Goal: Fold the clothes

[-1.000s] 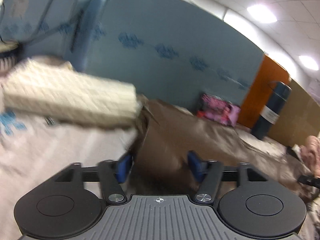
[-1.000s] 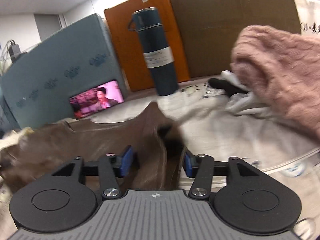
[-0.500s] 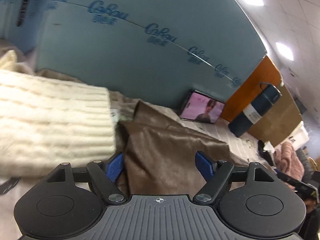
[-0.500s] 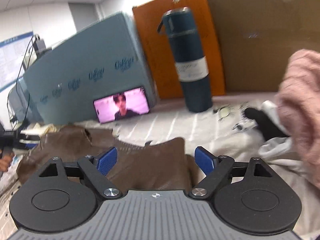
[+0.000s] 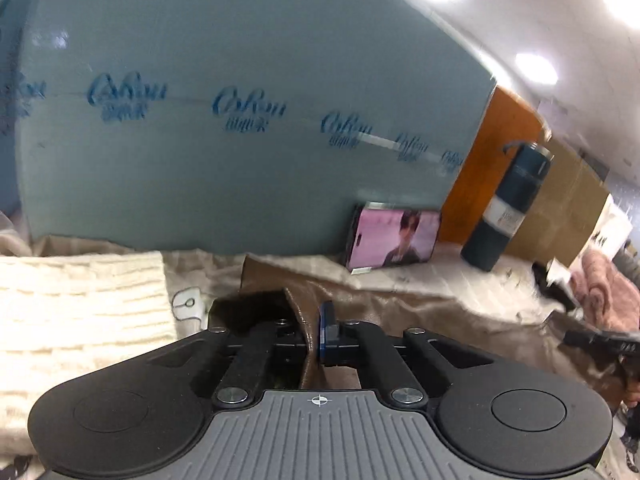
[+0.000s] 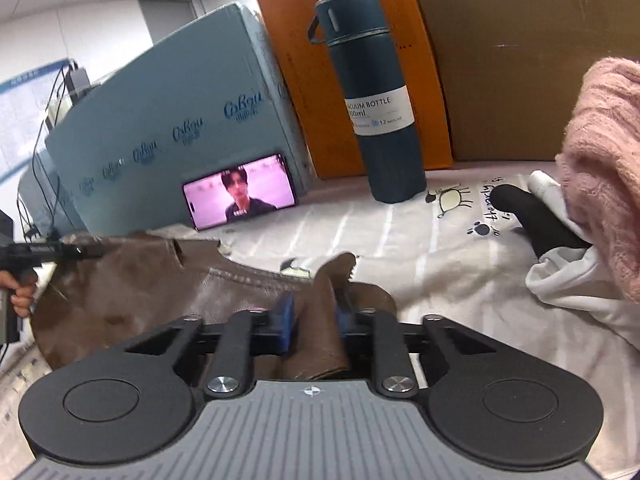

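Note:
A brown leather-like garment (image 5: 420,320) lies spread on the cloth-covered table (image 6: 400,232). My left gripper (image 5: 310,332) is shut on a raised edge of the garment at its left end. My right gripper (image 6: 314,320) is shut on a bunched fold of the same brown garment (image 6: 120,296) at its right end. The left gripper also shows at the far left of the right wrist view (image 6: 48,252), and the right gripper at the far right of the left wrist view (image 5: 600,340).
A folded cream knit sweater (image 5: 80,320) lies left of the garment. A pink knit garment (image 6: 600,168) and white and black clothes (image 6: 560,264) lie at the right. A blue foam board (image 5: 240,120), a phone playing video (image 6: 240,190) and a dark blue bottle (image 6: 372,100) stand at the back.
Half a second ago both grippers were open around the brown garment. Both have now shut on it, each pinching a fold.

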